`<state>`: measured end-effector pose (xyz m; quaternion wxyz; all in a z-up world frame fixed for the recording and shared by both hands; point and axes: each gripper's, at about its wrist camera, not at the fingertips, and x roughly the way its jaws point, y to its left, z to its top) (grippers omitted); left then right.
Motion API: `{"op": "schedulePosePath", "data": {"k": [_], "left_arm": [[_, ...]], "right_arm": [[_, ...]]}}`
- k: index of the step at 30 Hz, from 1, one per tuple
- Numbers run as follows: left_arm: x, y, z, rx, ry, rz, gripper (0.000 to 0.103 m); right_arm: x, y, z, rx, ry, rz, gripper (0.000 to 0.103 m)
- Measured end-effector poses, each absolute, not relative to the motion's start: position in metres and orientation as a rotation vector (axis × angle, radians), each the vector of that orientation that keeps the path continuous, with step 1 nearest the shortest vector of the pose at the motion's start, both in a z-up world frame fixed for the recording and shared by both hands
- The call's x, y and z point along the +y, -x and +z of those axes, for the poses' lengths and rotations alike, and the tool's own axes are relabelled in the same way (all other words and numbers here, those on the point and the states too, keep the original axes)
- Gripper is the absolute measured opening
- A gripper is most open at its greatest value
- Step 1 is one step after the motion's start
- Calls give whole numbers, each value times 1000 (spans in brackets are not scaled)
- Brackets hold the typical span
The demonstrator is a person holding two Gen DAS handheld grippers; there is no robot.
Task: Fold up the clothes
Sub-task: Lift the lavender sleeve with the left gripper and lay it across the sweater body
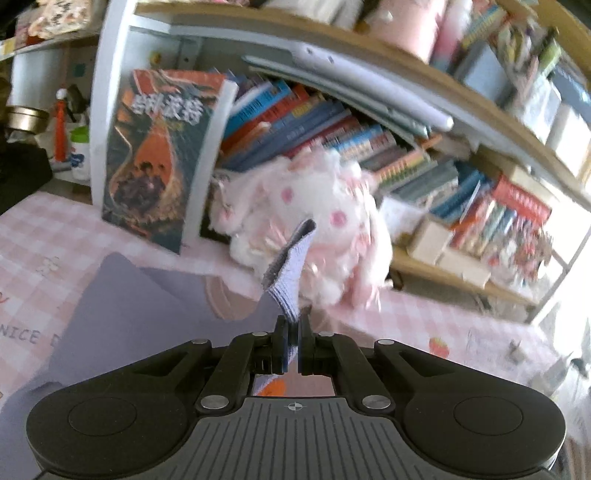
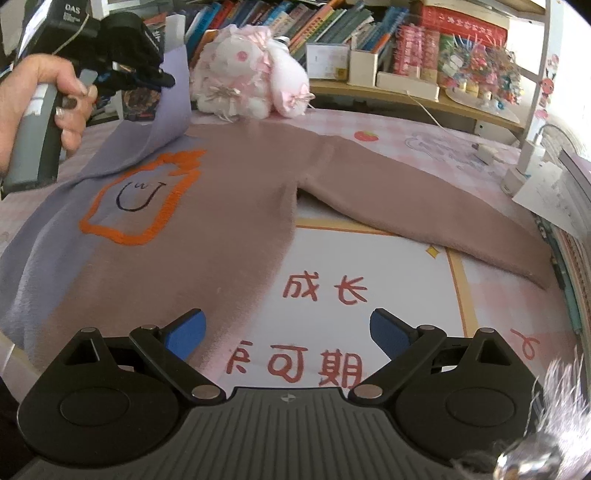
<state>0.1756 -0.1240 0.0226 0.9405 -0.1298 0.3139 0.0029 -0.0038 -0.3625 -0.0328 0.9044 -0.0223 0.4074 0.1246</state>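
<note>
A two-tone sweater [image 2: 207,206], lilac on the left and dusty pink on the right, lies flat on the table with an orange outlined patch on its chest. Its pink sleeve [image 2: 424,206] stretches to the right. My left gripper [image 1: 291,332] is shut on the ribbed cuff of the lilac sleeve [image 1: 291,266], which stands up between the jaws. In the right wrist view that left gripper [image 2: 147,74] holds the lilac sleeve [image 2: 166,107] lifted above the sweater's left shoulder, with a hand on its handle. My right gripper [image 2: 288,332] hovers open over the sweater's lower edge, holding nothing.
A pink-and-white plush toy [image 2: 251,77] sits at the back of the table against a bookshelf [image 2: 332,26] full of books. A large book [image 1: 159,155] leans upright at the left. A charger and cable [image 2: 517,166] lie at the right. The table mat [image 2: 332,295] has red characters.
</note>
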Motion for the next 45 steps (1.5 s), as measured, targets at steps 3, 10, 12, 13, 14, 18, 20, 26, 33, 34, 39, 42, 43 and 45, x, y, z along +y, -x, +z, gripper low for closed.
{"op": "schedulePosePath", "data": {"k": [3,10,12,13,14,18,20,26,33,34,39,42,43,45], "left_arm": [[-132,-179,13,671,235,-20,3],[-144,-185,-7,736,190,-49,9],[-146,-185,-9,765,184,-65,22],[-147,-184,-9,778,183,-70,28],[-147,-181,-6,767,188,-76,38],[-139,-157,11,685,206,-113,70],[-128,-141,19,656,197,-103,71],[-76,-93,22,670,126,70,71],[-13,-44,4,734,-25,247,71],[-7,-40,1,740,-38,258,71],[25,-27,-15,811,-22,303,73],[36,-22,-23,843,7,278,73],[38,-21,-25,851,15,264,73],[42,-19,-29,866,32,236,73]], "right_arm": [[-364,4,-33,843,45,253,96],[-360,6,-33,852,60,267,96],[-359,6,-33,850,69,271,96],[-358,6,-33,848,73,272,96],[-358,7,-33,847,75,272,96],[-360,7,-33,851,64,269,96],[-360,5,-34,856,56,274,96],[-354,-1,-36,871,36,302,96],[-336,-8,-36,877,9,304,96],[-334,-9,-36,880,1,295,96],[-335,-13,-38,923,-91,216,96],[-336,-10,-41,951,-140,172,95],[-335,-8,-42,957,-151,160,93],[-334,-4,-42,968,-171,138,93]]}}
